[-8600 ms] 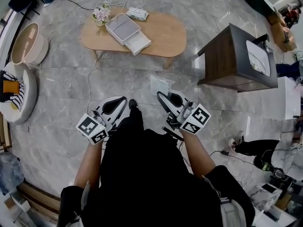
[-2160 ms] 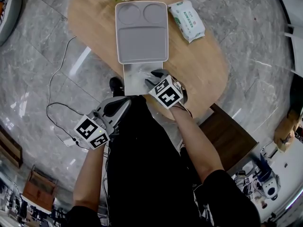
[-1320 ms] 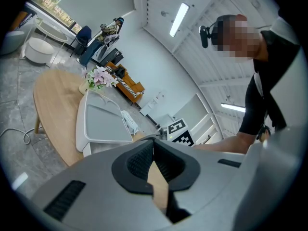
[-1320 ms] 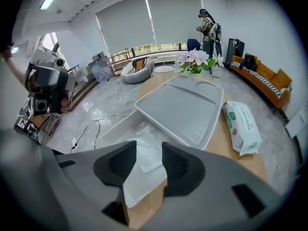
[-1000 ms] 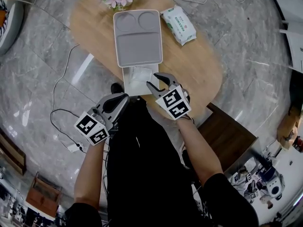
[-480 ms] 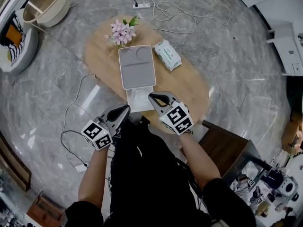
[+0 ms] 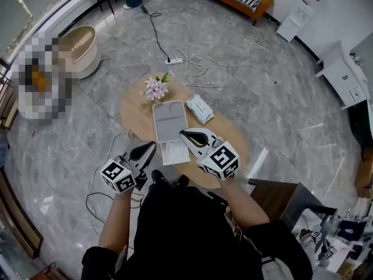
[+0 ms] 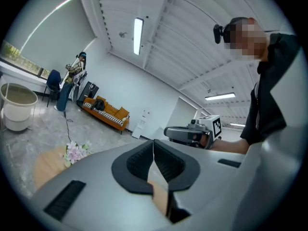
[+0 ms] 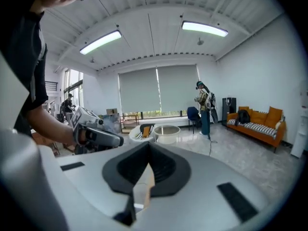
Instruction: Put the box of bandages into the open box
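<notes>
In the head view the grey open box (image 7: 169, 120) lies on the oval wooden table (image 7: 137, 112). Its pale tray (image 7: 173, 151) is pulled out toward me, and I cannot make out what lies in it from this height. My right gripper (image 7: 183, 135) hovers just right of the tray, shut and empty. My left gripper (image 7: 151, 146) hangs just left of the tray, also shut on nothing. In the left gripper view the left gripper (image 8: 153, 146) has its jaws pressed together. The right gripper (image 9: 148, 153) in its own view looks the same.
A bunch of pink flowers (image 7: 154, 88) and a pack of wipes (image 7: 200, 108) sit on the table by the box. A power strip with cables (image 7: 175, 60) lies on the marble floor beyond. A dark wooden cabinet (image 7: 285, 197) stands at my right.
The right gripper's jaws have gone from open to shut. The head view has pulled up and back, so the table looks much smaller. Both grippers stay by the tray.
</notes>
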Motion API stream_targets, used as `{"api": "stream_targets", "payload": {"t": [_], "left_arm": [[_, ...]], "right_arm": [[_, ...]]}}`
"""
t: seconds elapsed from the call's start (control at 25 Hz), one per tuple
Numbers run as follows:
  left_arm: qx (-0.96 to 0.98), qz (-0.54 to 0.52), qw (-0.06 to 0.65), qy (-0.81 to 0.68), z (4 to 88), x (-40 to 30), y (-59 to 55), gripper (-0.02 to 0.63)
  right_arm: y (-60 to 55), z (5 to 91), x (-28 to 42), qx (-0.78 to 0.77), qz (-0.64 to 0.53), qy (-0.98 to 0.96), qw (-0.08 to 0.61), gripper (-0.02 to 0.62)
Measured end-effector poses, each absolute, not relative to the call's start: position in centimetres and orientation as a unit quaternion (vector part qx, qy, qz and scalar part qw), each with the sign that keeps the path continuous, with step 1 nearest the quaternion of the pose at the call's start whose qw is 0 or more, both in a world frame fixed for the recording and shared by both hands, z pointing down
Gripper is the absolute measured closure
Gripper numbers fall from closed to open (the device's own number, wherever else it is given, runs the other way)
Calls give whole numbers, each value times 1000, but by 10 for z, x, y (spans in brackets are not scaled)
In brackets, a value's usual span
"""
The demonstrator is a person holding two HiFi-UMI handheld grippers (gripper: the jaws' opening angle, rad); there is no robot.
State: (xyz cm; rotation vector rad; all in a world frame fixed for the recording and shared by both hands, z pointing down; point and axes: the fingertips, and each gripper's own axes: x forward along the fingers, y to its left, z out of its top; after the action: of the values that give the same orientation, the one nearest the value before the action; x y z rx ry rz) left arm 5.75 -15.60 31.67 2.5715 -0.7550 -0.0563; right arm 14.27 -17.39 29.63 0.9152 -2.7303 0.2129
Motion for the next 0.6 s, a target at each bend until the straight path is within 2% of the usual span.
{"api": "stream_targets", "payload": {"t": [0.32, 0.6], "left_arm": [[949, -31, 165, -266, 229, 46, -113, 589], [970, -46, 119, -206, 197, 62, -78, 589]], "right_arm": [[-105, 187, 140, 268, 4, -963, -10, 584], [-68, 171, 170, 233, 35, -968, -88, 584]]}}
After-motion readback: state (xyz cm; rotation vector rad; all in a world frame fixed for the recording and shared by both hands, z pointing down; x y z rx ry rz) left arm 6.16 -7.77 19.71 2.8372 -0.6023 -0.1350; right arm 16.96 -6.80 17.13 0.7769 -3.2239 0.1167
